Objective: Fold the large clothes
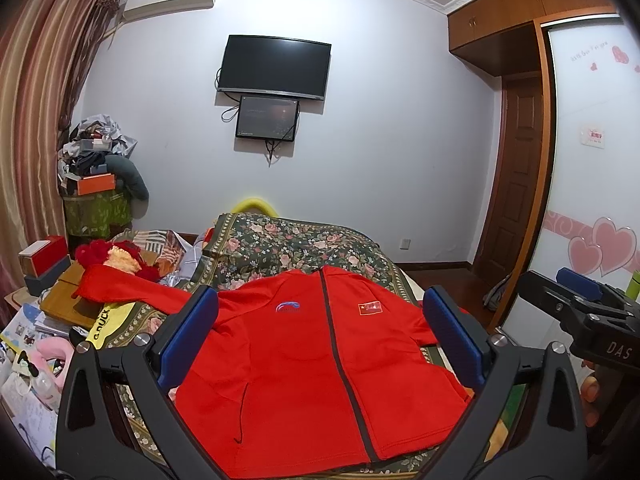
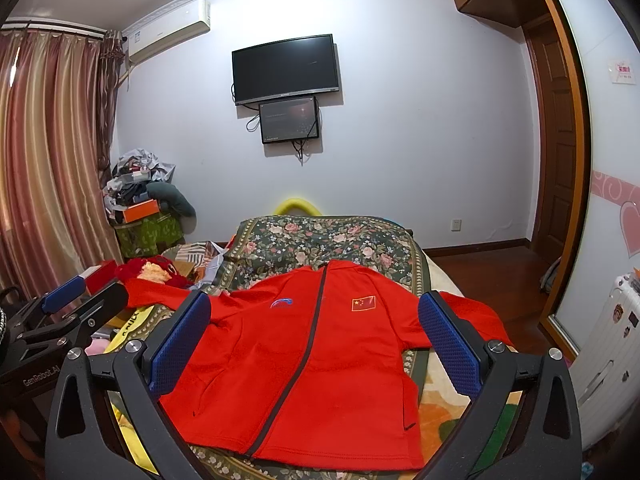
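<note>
A red zip jacket (image 1: 320, 364) lies face up and spread flat on the floral bedspread (image 1: 296, 244), hem toward me, with a blue logo and a flag patch on the chest. Its left sleeve (image 1: 120, 284) stretches out to the left; the right sleeve bends back by the bed edge. It also shows in the right wrist view (image 2: 304, 360). My left gripper (image 1: 320, 336) is open and empty, held above the jacket. My right gripper (image 2: 316, 340) is open and empty too, also above the jacket. Each gripper shows at the edge of the other's view.
Boxes, books and soft toys (image 1: 60, 292) crowd the left side of the bed. A heaped stand (image 1: 96, 184) stands by the curtain. A wardrobe (image 1: 592, 184) and door lie to the right, with a white suitcase (image 2: 612, 364). A TV (image 1: 276, 68) hangs on the far wall.
</note>
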The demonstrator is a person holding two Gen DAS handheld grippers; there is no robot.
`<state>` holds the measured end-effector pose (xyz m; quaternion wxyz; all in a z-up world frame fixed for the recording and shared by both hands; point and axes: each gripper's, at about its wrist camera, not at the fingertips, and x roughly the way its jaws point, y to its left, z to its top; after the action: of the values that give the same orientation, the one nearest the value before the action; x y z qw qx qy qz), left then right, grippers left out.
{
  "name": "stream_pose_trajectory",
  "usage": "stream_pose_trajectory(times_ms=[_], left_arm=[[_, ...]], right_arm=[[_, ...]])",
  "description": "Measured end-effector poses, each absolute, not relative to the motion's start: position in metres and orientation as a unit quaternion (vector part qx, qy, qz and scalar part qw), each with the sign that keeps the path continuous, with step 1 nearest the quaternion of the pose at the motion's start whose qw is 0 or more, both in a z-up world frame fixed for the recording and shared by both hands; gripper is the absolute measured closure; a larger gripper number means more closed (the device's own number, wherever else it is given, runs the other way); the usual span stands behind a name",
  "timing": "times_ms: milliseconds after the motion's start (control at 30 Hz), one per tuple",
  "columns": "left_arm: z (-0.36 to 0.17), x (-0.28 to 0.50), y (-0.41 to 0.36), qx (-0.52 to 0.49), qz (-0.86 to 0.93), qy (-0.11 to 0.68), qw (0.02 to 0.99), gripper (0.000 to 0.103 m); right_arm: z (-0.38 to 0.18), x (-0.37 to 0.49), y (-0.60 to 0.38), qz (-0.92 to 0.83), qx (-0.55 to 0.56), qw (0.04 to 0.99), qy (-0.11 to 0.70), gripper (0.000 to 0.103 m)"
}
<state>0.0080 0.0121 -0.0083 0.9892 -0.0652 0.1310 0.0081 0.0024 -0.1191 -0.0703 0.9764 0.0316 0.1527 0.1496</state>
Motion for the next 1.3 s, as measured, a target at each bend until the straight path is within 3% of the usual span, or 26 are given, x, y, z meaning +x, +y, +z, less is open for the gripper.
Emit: stream_pose_trajectory(times_ms=[800, 1300], left_arm=[[-0.017, 0.024, 0.021, -0.078, 0.016, 0.15, 0.985, 0.0], [-0.036, 0.078, 0.066, -0.08, 0.051, 0.18, 0.979, 0.0]], right_arm=[[-0.075, 0.014, -0.113, 0.15, 0.032, 0.973, 0.171, 0.0], [-0.095, 0.071, -0.102, 0.142, 0.023, 0.968, 0.208, 0.0]])
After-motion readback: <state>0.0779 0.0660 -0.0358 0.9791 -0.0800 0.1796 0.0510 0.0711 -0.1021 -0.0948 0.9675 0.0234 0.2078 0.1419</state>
